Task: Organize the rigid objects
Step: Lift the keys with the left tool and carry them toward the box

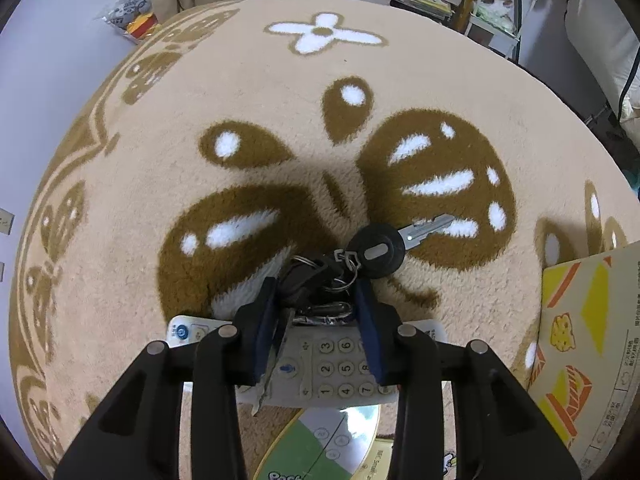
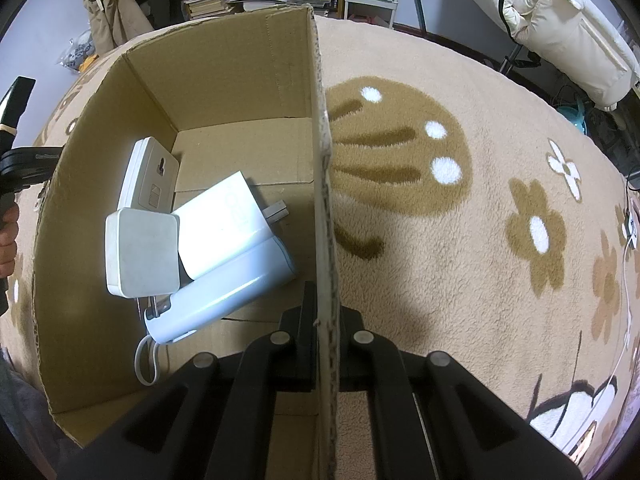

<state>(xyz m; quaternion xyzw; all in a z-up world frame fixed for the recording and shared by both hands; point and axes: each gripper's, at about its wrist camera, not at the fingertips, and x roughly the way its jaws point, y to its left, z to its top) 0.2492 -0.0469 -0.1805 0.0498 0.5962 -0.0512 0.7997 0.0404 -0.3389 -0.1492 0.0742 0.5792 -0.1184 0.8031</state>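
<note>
While the left gripper (image 1: pixel 316 296) pinches a bunch of keys (image 1: pixel 352 260) above the rug (image 1: pixel 280 88) and a remote (image 1: pixel 332 364), the right gripper (image 2: pixel 326 312) clamps the wall of a cardboard box (image 2: pixel 224 68). White chargers (image 2: pixel 200 240) lie inside the box.

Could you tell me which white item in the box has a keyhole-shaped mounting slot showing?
The flat white device leaning against the box's left wall; the others show none.

Black claw (image 1: pixel 316 300) linkages, silver pivot pins, blue-padded fingers (image 1: pixel 266 316)
</note>
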